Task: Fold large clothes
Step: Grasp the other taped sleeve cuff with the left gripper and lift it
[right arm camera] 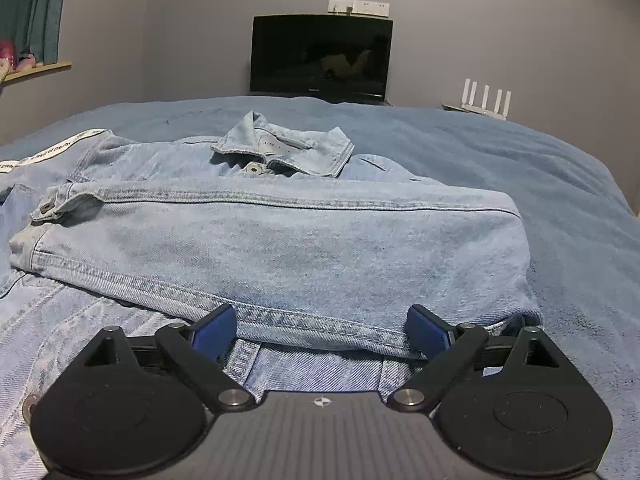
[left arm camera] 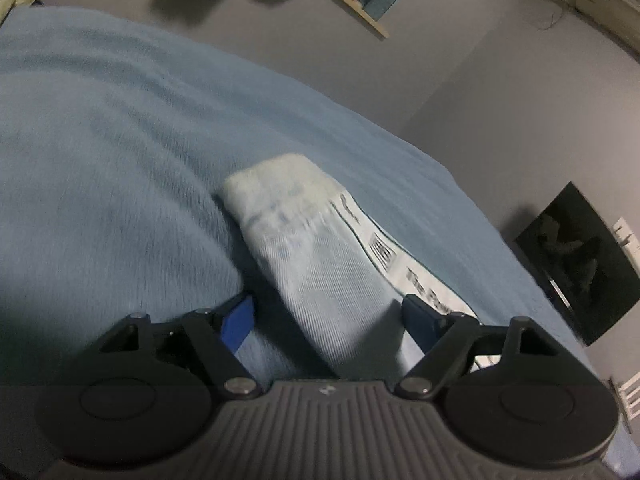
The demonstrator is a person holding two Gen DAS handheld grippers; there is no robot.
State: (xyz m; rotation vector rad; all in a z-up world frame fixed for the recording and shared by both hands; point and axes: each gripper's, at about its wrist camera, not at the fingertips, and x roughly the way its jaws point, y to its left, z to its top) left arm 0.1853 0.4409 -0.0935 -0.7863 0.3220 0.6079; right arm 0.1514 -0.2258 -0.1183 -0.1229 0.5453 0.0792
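Note:
A light blue denim jacket lies on the blue blanket, collar at the far side, with one sleeve folded across its front. My right gripper hovers open just before that folded sleeve's near hem, holding nothing. In the left wrist view the other sleeve stretches away over the blanket, a white printed strip running along its right edge. My left gripper stands open astride this sleeve. The cloth lies between the blue fingers, with a gap on the left side.
A dark monitor stands against the grey wall beyond the bed, with a white router to its right. A wooden shelf holding cloth items and a teal curtain are at the left. The bed's right edge drops off near the monitor.

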